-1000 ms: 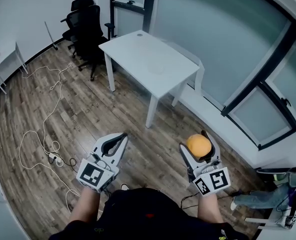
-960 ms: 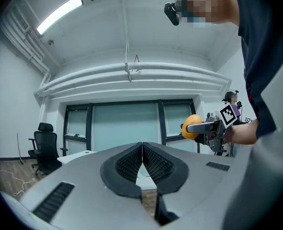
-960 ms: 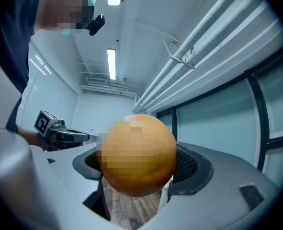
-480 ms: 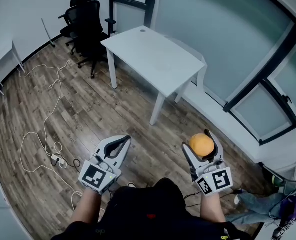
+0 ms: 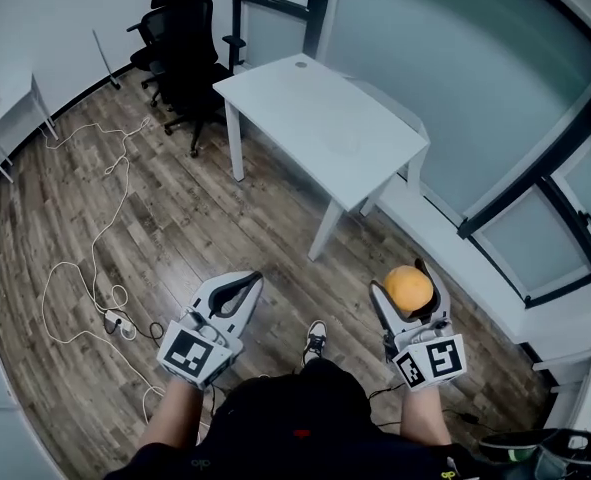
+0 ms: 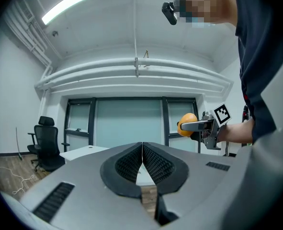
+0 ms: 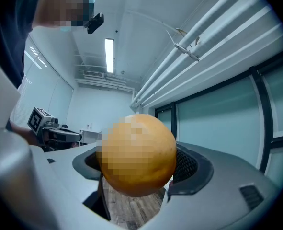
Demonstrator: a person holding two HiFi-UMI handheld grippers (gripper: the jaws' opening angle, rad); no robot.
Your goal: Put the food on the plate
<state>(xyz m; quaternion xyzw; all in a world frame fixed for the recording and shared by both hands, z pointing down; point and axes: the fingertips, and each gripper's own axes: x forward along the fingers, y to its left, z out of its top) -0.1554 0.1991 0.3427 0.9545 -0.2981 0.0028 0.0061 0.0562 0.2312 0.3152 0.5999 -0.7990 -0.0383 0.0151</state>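
Observation:
My right gripper (image 5: 411, 293) is shut on a round orange (image 5: 408, 288), held in the air above the wooden floor at the lower right of the head view. In the right gripper view the orange (image 7: 139, 155) fills the space between the jaws. My left gripper (image 5: 237, 288) is shut with nothing in it, its pads (image 6: 153, 163) pressed together. From the left gripper view the orange (image 6: 186, 123) and the right gripper show at the right. No plate is in view.
A white table (image 5: 325, 130) stands ahead on the wood floor. Black office chairs (image 5: 190, 53) stand at the back left. White cables (image 5: 95, 268) trail over the floor at the left. A glass wall (image 5: 455, 88) runs along the right.
Both grippers keep their pose while the view shifts: the table sits slightly further right and lower in the frame, and a shoe now shows between the grippers.

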